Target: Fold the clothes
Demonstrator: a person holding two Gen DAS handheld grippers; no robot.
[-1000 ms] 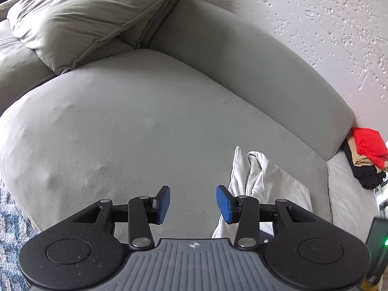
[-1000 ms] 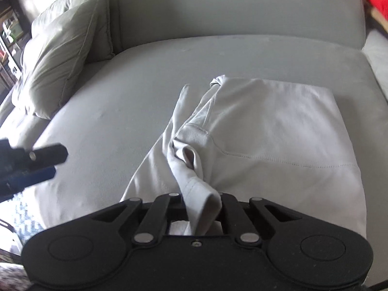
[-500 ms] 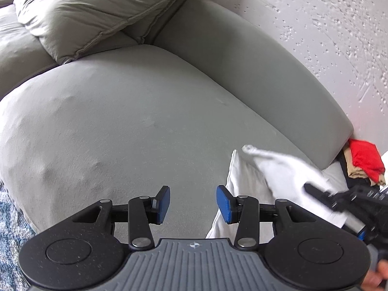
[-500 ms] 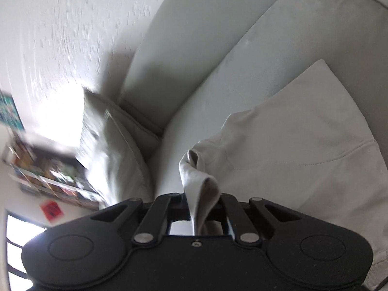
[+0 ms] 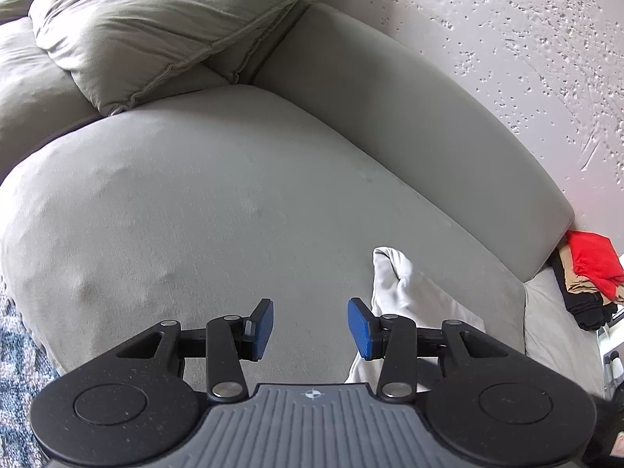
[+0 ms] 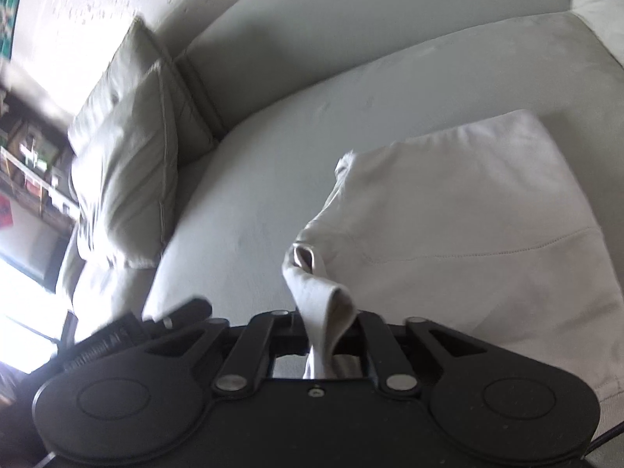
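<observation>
A pale cream garment [image 6: 468, 210] lies partly folded on the grey sofa seat [image 6: 273, 179]. My right gripper [image 6: 325, 327] is shut on a fold of the garment's near edge, which sticks up between the jaws. In the left wrist view the same garment [image 5: 401, 292] shows at the lower right, beside and behind the right blue pad. My left gripper [image 5: 310, 325] is open and empty, above the bare seat [image 5: 234, 214], just left of the garment.
Grey cushions [image 5: 156, 27] lean at the sofa's back left, also in the right wrist view [image 6: 128, 171]. A stack of red, tan and black clothes [image 5: 589, 273] lies past the sofa's right end. A textured wall [image 5: 507, 39] rises behind. A patterned rug [image 5: 19, 370] lies lower left.
My right gripper has swung and tilted with the fabric still held, then dropped back lower; it passed through the left wrist view and left it. The left gripper shifted slightly and stayed open.
</observation>
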